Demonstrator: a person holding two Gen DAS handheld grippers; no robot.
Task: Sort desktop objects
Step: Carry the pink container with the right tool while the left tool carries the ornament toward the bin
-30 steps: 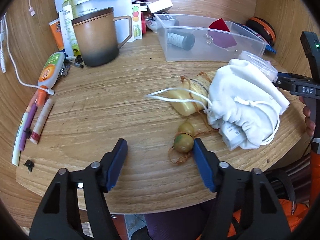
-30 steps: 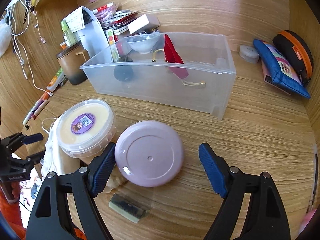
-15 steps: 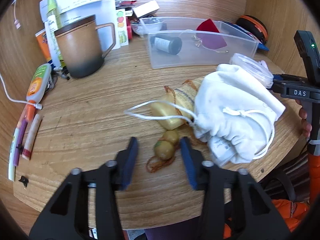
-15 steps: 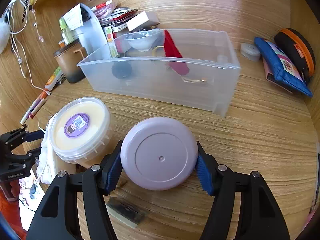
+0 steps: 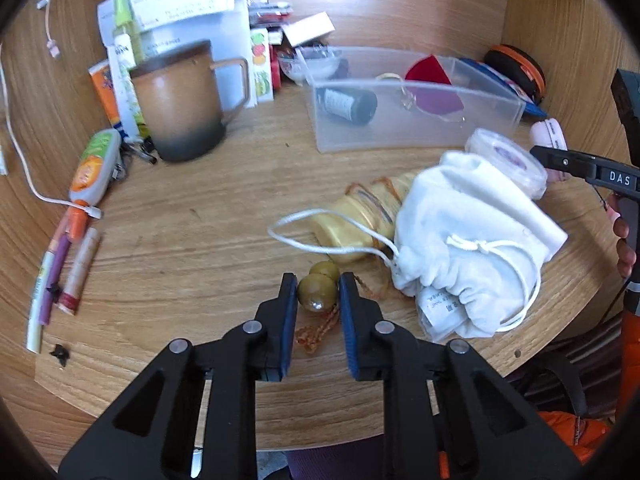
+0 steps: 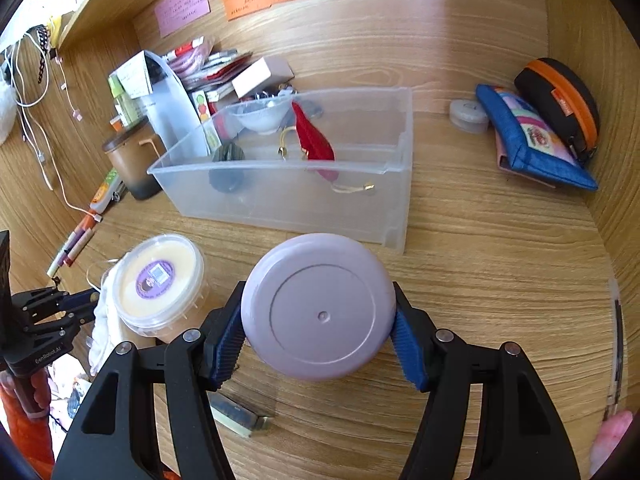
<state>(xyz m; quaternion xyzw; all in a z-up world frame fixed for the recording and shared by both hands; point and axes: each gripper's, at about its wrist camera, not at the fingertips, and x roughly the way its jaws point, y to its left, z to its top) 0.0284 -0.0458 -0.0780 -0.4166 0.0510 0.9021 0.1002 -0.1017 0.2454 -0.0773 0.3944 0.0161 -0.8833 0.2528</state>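
White cloth bag [image 5: 468,256] hides most of the yellow pouch [image 5: 352,224] at its 9 o'clock. Clear bin [image 6: 304,184] holds dark bottle [image 5: 347,105], red pouch [image 6: 316,146]; other bits unclear. Right gripper [image 6: 318,346] pinches lilac round lid [image 6: 318,306], smooth, off desk. Left gripper [image 5: 317,294] just closed, pinching olive bead [image 5: 317,293] at desk's 6 o'clock edge.

"DAS" on right gripper [image 5: 576,164] body.
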